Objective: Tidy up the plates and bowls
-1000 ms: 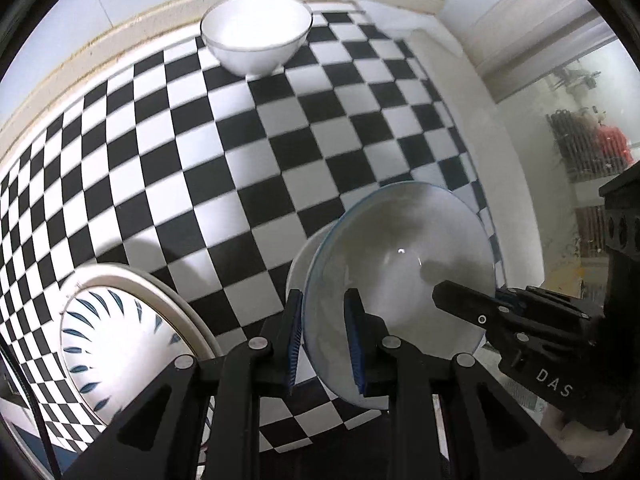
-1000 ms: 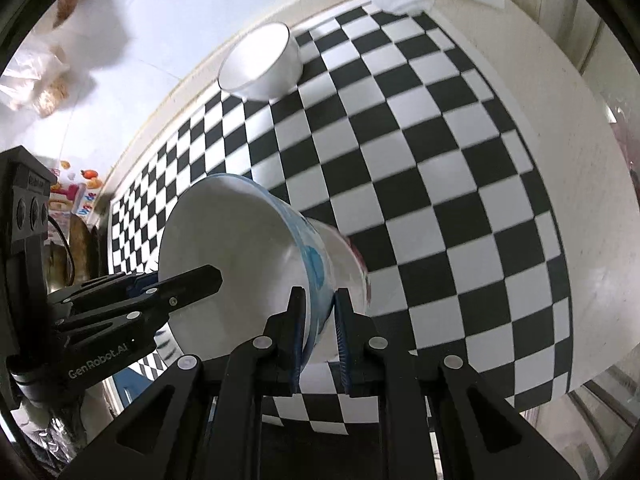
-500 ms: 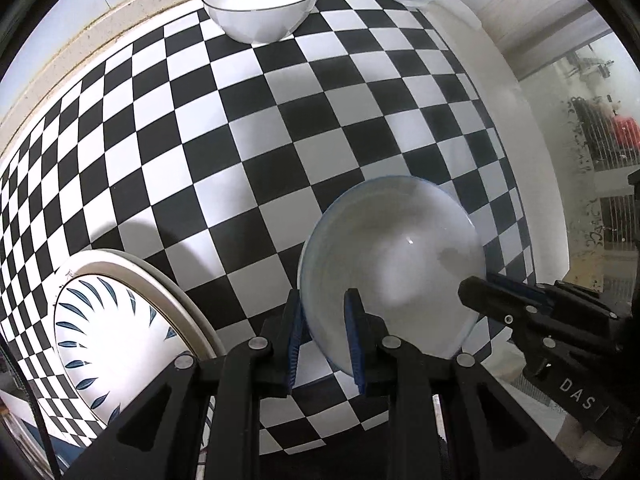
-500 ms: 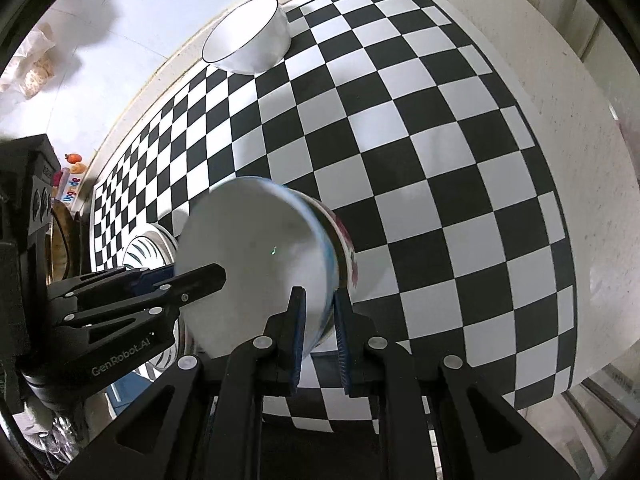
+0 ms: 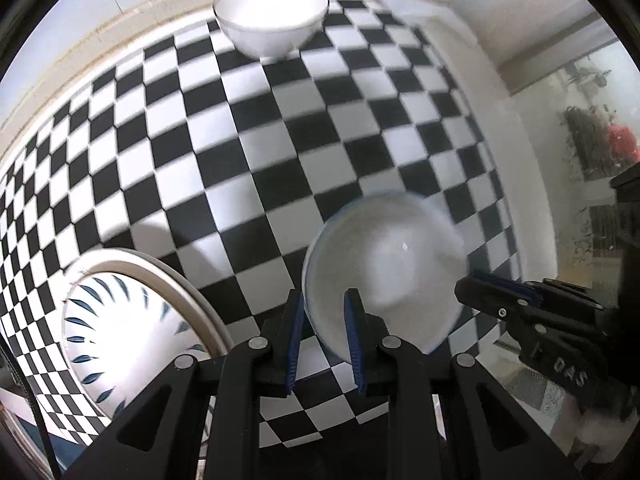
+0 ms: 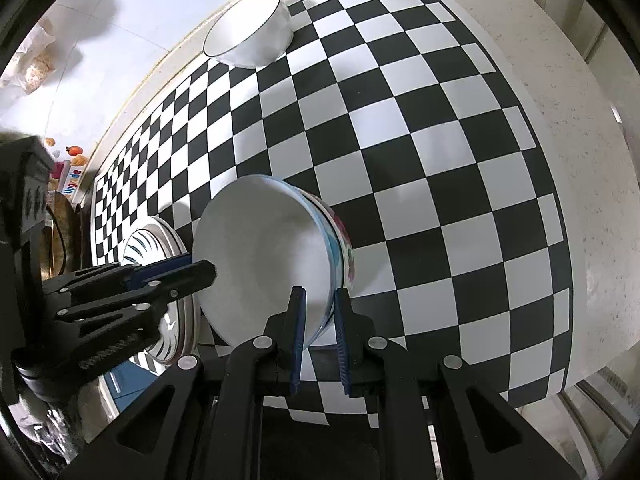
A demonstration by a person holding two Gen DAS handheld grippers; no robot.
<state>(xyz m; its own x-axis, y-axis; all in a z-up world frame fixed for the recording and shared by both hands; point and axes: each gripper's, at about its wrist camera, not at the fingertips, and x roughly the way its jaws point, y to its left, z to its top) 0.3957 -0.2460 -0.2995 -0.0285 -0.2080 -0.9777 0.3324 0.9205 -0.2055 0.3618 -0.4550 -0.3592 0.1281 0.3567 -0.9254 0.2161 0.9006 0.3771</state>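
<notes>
A white bowl with a thin blue rim (image 5: 384, 272) (image 6: 260, 260) sits nested in a floral bowl (image 6: 345, 248) on the checkered cloth. My left gripper (image 5: 323, 320) is shut on its near-left rim, one finger inside and one outside. From the opposite side my right gripper (image 6: 319, 316) is shut on the same bowl's rim. Each gripper shows in the other's view: the right gripper (image 5: 476, 294) at the bowl's right edge, the left gripper (image 6: 200, 272) at its left edge. A second white bowl with a dark rim (image 5: 272, 16) (image 6: 248, 32) stands at the far edge of the cloth.
A plate with blue leaf marks (image 5: 120, 320) (image 6: 156, 264) lies just left of the held bowl. The black-and-white checkered cloth (image 5: 280, 152) covers a pale counter (image 6: 580, 160). Packets and small items (image 6: 68, 168) crowd the far left beyond the cloth.
The blue-rimmed bowl has tipped from steeply tilted to flatter and has settled down into the floral bowl. Both grippers have stayed shut on its rim.
</notes>
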